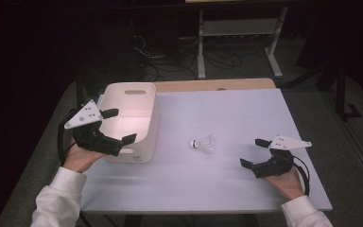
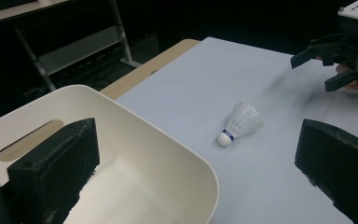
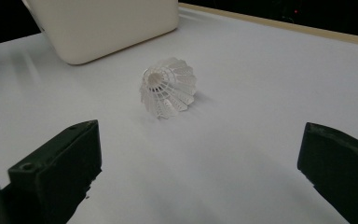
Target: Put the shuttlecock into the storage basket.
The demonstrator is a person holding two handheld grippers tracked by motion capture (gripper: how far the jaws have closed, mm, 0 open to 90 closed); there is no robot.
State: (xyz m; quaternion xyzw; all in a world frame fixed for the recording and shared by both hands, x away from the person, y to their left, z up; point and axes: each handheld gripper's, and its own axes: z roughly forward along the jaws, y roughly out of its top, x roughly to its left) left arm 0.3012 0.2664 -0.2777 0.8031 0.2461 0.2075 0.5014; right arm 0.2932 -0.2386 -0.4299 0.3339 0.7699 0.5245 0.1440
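The shuttlecock (image 1: 203,143) lies on its side on the worktop (image 1: 246,118), just right of the white bin (image 1: 131,118). It is probably feather-light, with a skirt that crushes easily, so the firm cork nose is the place to pinch. The right hand-held gripper (image 1: 255,152) faces it, jaws spread wide and empty; the left hand-held gripper (image 1: 118,126) hovers over the bin, likewise open and empty.

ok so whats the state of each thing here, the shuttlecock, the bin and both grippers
white plastic shuttlecock: lying on its side on the table, free of both grippers, cork end toward the bin
cream rectangular plastic bin: upright, open-topped, nothing visible inside
left gripper: open, held over the bin's near edge
right gripper: open, low over the table, pointed at the shuttlecock
white table: flat, carrying bin and shuttlecock
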